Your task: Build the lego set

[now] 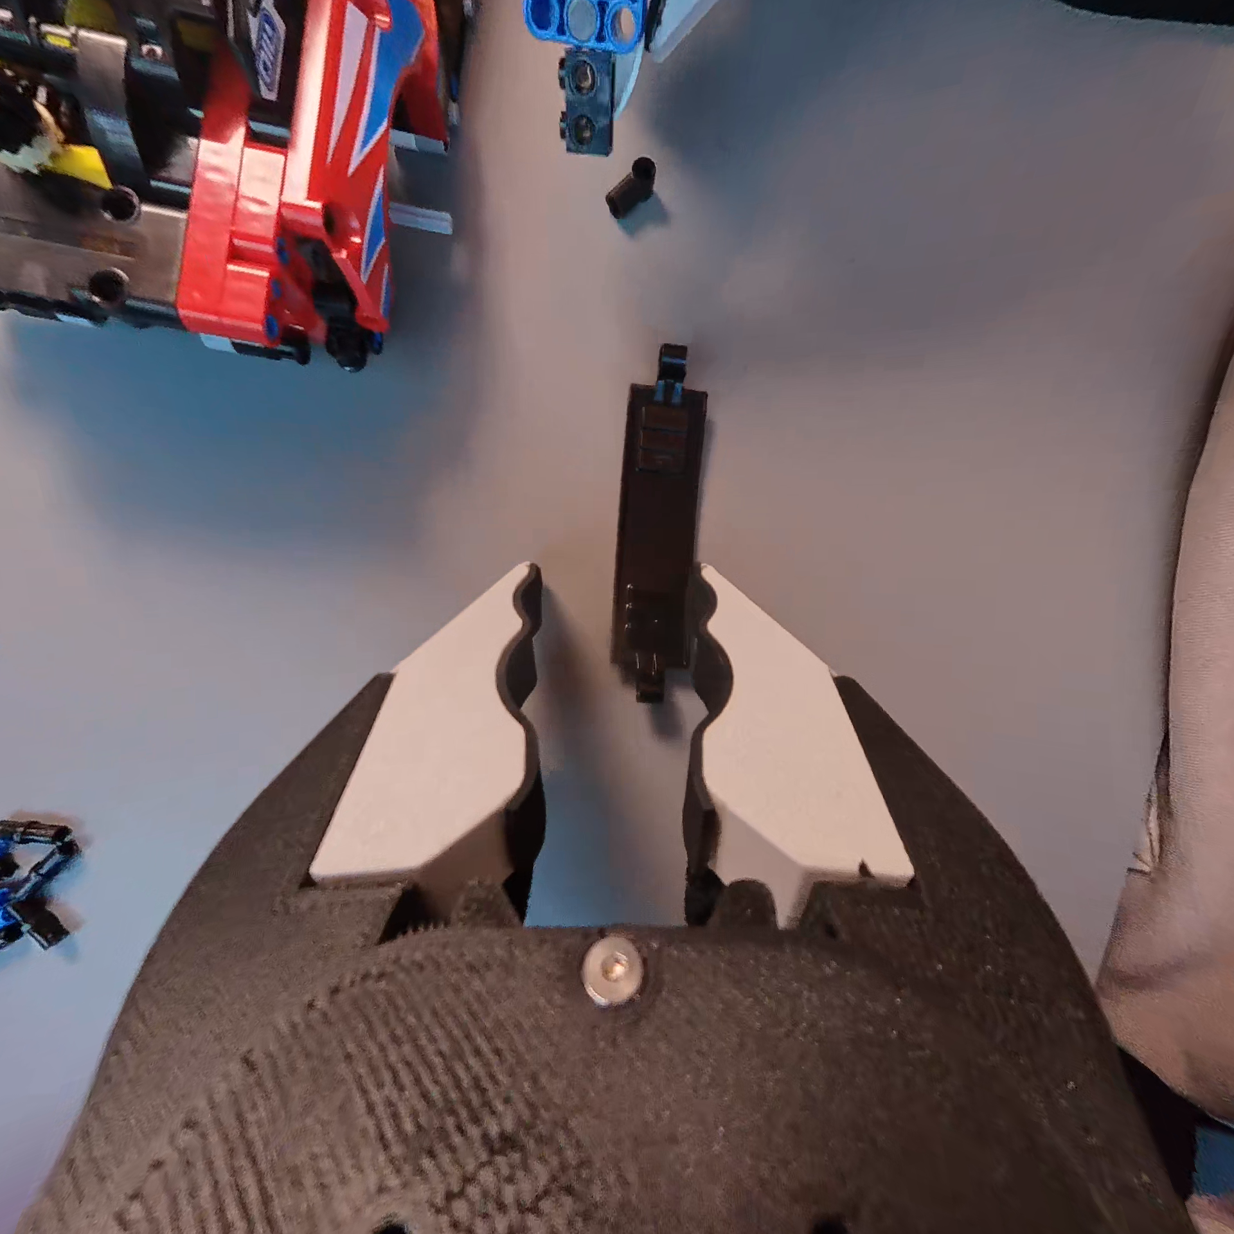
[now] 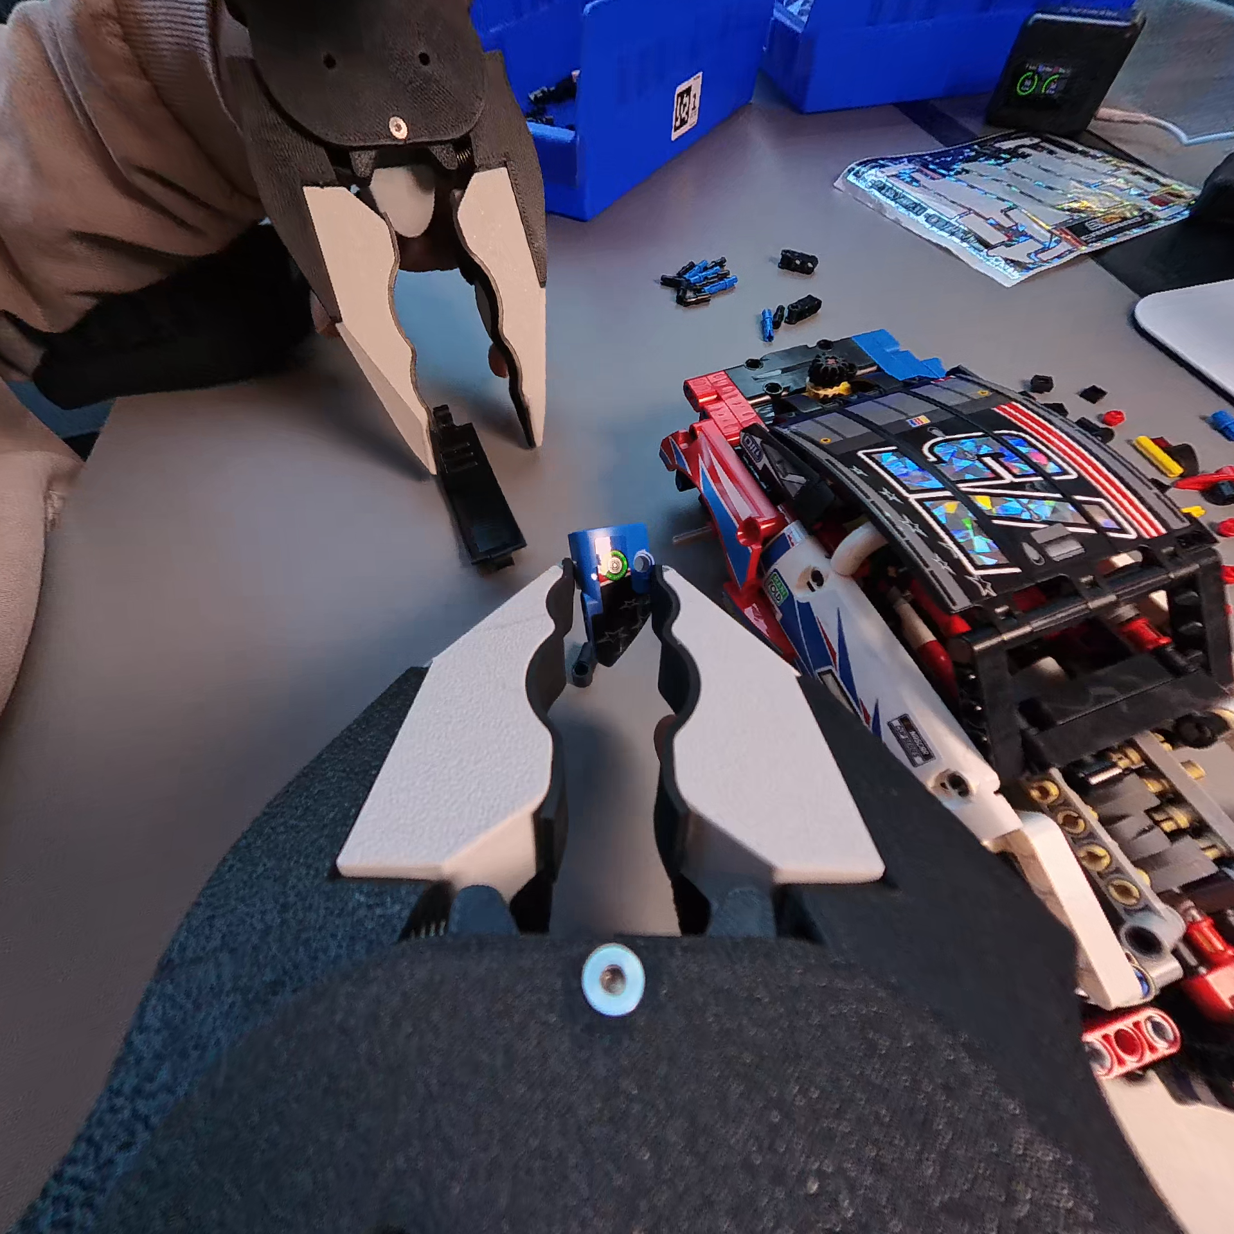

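Lying flat on the grey table (image 1: 935,400), a long black panel piece (image 1: 658,527) points away from the left gripper (image 1: 618,574), whose fingers stand well apart with the panel's near end between them, close against the right-hand finger (image 1: 754,668); nothing is clamped. In the right wrist view that same gripper (image 2: 484,454) comes down steeply, its tips on either side of the panel's (image 2: 477,501) far end. The right gripper (image 2: 611,574) is closed on a small blue and black sub-assembly (image 2: 611,587) with a sticker, held just above the table between the panel and the car. The partly built car model (image 2: 935,567), red, white, blue and black with a shiny patterned roof, sits to the right. Beyond it lie loose blue and black pins (image 2: 701,277), a sticker sheet (image 2: 1015,200) and blue parts bins (image 2: 634,100). A short black connector (image 1: 631,187) and a blue and black beam assembly (image 1: 587,73) lie past the panel in the left view.
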The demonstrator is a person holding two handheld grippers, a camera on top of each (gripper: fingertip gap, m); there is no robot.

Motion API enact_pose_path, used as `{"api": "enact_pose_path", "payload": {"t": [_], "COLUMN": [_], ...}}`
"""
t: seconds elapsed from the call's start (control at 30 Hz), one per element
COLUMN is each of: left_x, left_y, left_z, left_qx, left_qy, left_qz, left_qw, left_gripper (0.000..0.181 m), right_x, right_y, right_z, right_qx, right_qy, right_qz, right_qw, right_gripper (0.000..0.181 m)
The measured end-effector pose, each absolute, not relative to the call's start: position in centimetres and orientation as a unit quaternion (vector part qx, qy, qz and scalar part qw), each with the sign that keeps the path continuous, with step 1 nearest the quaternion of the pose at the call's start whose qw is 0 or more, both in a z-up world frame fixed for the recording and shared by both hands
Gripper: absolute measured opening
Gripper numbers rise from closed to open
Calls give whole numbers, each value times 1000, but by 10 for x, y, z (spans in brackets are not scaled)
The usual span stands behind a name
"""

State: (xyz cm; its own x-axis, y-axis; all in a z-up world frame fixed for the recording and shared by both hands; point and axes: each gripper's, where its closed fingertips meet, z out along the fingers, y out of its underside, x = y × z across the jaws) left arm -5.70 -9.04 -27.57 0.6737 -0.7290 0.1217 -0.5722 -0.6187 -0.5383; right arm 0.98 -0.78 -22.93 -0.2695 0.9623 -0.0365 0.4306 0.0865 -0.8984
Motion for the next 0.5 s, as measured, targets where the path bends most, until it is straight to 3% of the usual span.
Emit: {"api": "enact_pose_path", "payload": {"t": [0.33, 0.5], "left_x": [-54, -57], "left_y": [-103, -91], "left_z": [-280, -278], "left_qx": [-894, -886], "left_qy": [384, 378], "left_qz": [-96, -63], "left_qw": [208, 262], "left_gripper": [22, 21], "right_x": [11, 12], "right_y": [-13, -16], "right_z": [-224, -221], "right_qx": [-514, -509], "right_qy": [-669, -671], "right_qz": [437, 439], "right_qw": [312, 313], "right_gripper": [20, 20]}}
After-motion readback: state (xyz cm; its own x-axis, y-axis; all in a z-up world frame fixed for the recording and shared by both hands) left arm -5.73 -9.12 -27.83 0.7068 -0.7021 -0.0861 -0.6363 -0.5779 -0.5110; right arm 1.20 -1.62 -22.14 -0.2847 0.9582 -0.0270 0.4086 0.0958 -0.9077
